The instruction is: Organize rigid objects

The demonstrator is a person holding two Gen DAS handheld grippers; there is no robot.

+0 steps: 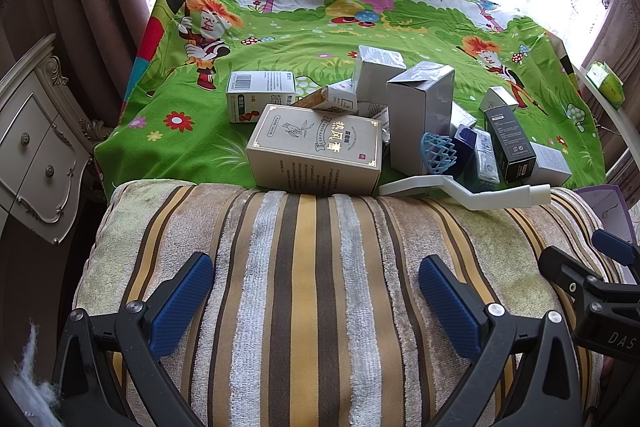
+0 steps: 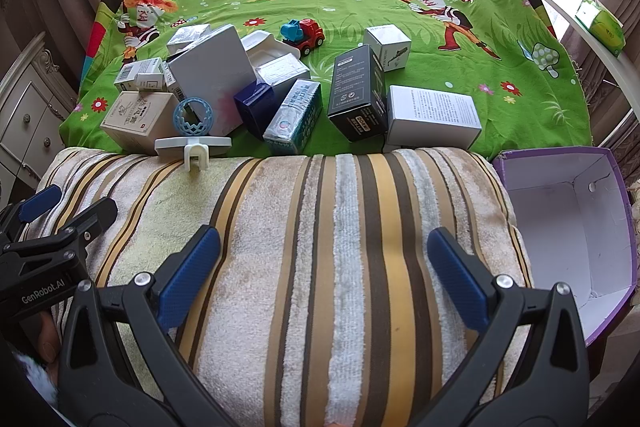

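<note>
The left gripper (image 1: 316,291) and right gripper (image 2: 324,267) hover over the striped towel (image 2: 320,227), jaws released and empty. The boxes (image 2: 356,95) (a cluttered pile) lie ahead on the green tabletop cloth (image 2: 520,75), well apart from both.

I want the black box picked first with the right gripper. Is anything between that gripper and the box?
Nothing visible. The right gripper is open over the bare striped towel, and the black box stands just past the towel's far edge, its near face unobstructed.
</note>
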